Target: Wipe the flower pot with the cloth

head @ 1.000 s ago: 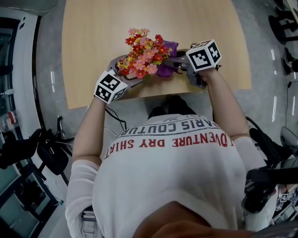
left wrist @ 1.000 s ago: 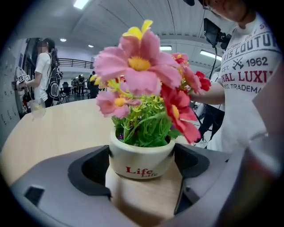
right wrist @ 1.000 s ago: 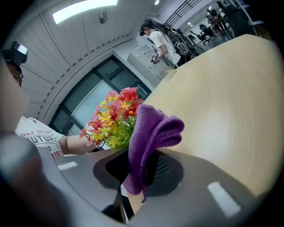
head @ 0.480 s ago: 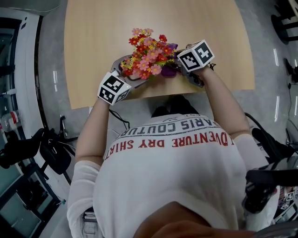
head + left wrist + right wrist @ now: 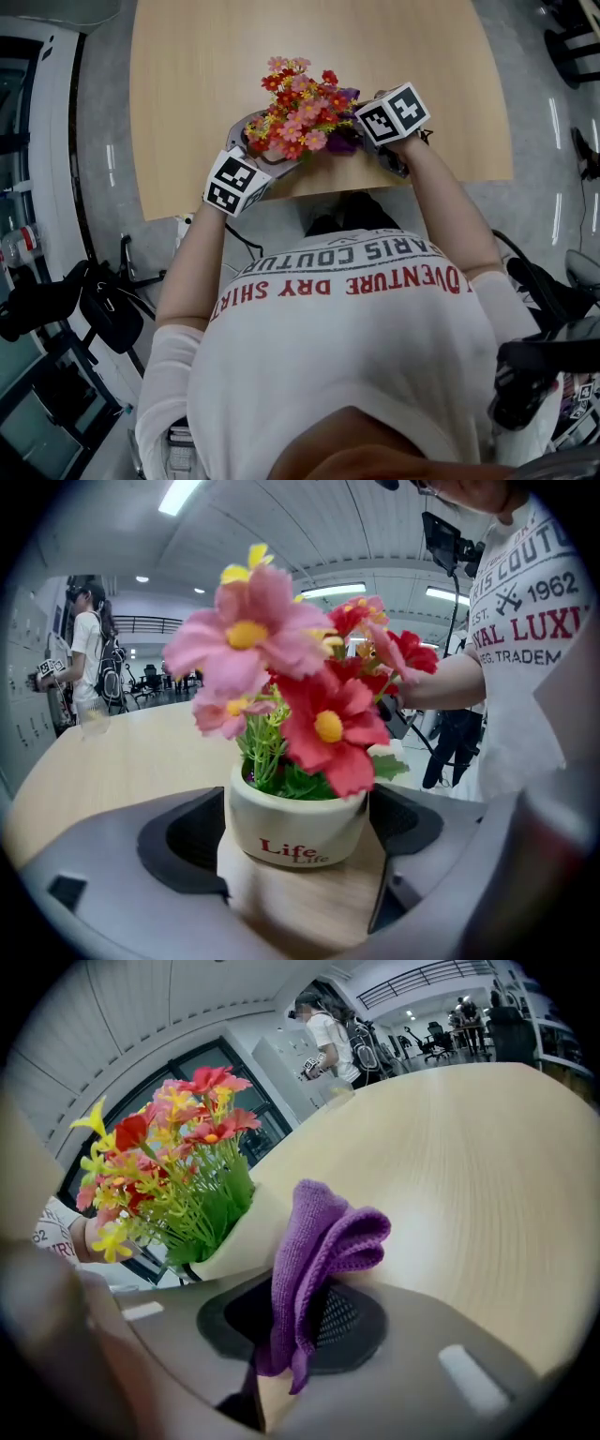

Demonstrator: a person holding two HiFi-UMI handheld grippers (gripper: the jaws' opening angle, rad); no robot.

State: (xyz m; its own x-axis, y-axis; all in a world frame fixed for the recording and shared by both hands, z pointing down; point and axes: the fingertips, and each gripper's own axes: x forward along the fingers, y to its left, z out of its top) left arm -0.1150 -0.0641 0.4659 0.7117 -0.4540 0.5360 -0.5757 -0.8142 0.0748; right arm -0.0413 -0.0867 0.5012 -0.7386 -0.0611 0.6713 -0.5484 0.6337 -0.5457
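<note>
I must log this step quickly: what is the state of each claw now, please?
Left claw: closed on the flower pot.
Right claw: closed on the purple cloth.

I see the flower pot (image 5: 295, 829), cream with red "Life" lettering, upright near the table's (image 5: 187, 94) front edge, full of pink, red and yellow flowers (image 5: 281, 667). The purple cloth (image 5: 317, 1241) is bunched against its side.

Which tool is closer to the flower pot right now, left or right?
Left. The left tool has the flower pot between its jaws; the right tool holds the cloth beside it.
</note>
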